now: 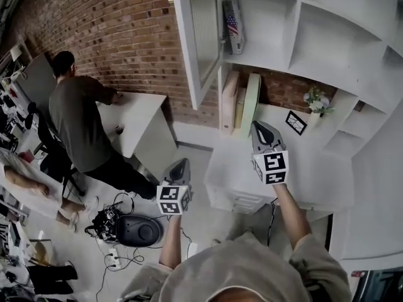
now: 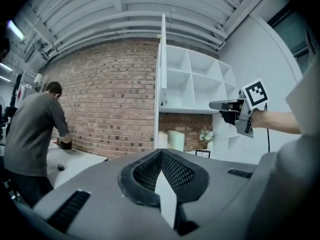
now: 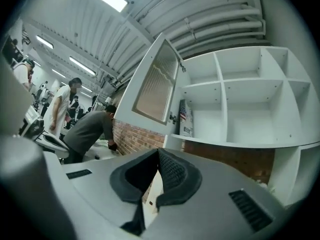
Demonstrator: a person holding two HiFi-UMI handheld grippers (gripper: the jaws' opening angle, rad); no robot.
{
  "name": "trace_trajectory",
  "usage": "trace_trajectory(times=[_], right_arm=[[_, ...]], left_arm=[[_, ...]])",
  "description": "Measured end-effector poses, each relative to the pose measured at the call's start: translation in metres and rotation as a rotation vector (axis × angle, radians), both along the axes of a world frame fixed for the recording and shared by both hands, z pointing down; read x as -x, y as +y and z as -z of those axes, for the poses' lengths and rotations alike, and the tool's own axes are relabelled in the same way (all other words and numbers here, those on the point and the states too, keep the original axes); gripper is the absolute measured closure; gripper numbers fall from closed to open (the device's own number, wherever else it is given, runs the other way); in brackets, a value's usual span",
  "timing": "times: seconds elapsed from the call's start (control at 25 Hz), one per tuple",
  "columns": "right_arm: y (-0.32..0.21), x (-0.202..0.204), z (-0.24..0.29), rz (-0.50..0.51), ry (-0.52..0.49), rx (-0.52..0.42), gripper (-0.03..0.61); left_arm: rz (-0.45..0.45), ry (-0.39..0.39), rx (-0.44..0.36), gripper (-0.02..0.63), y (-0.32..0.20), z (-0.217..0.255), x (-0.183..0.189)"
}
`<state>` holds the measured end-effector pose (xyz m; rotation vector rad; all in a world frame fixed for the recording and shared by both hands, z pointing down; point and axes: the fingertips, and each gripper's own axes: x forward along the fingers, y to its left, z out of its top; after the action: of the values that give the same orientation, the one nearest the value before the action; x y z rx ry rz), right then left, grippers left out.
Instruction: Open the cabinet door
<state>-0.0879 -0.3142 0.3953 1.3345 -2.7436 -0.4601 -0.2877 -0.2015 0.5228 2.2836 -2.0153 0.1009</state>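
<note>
The white cabinet door (image 1: 198,36) with its ribbed glass pane stands swung wide open from the white shelf unit (image 1: 327,30). It appears edge-on in the left gripper view (image 2: 161,84) and angled in the right gripper view (image 3: 155,86). My left gripper (image 1: 179,168) (image 2: 161,151) hangs low and left of the door, its jaws shut on nothing. My right gripper (image 1: 264,134) (image 3: 159,151) is below the open shelves, apart from the door, shut and empty. It also shows in the left gripper view (image 2: 215,105). A box with a flag print (image 1: 234,24) stands in the opened compartment.
A person in a dark shirt (image 1: 75,115) leans over a white desk (image 1: 141,115) by the brick wall. Under the shelves are folders (image 1: 230,102), a flower vase (image 1: 317,99) and a small frame (image 1: 295,122) on a white counter (image 1: 321,181). Cables and a black device (image 1: 135,230) lie on the floor.
</note>
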Motion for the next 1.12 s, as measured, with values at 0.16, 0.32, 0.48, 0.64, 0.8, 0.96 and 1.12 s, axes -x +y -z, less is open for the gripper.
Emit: trace_trajectory(times=[0.16,0.32,0.48,0.64,0.8,0.96,1.12], right_arm=[[-0.009,-0.039,-0.011,-0.047,-0.017,0.022,0.566],[-0.015,-0.073,-0.023,-0.077,-0.018,0.050,0.566],[-0.021,-0.103,-0.033,-0.103,-0.017,0.071,0.566],[-0.026,-0.132,-0.043,-0.134,-0.023,0.092,0.566],[-0.027,-0.151,-0.054,-0.158,-0.018,0.111,0.566],[-0.026,-0.169,-0.066,-0.182,-0.019,0.130,0.566],[-0.024,-0.179,-0.080,-0.192,-0.022,0.152,0.566]], left_arm=[[-0.051,-0.007,-0.004,0.588,-0.025,0.006,-0.031],[-0.089,-0.006,-0.004,0.588,-0.044,0.013,-0.063],[-0.118,-0.006,-0.001,0.586,-0.060,0.014,-0.091],[-0.145,-0.011,0.006,0.588,-0.073,0.011,-0.116],[-0.162,-0.011,0.011,0.588,-0.082,0.008,-0.132],[-0.169,-0.004,0.013,0.588,-0.088,0.006,-0.145],[-0.173,-0.004,0.019,0.588,-0.091,0.002,-0.153]])
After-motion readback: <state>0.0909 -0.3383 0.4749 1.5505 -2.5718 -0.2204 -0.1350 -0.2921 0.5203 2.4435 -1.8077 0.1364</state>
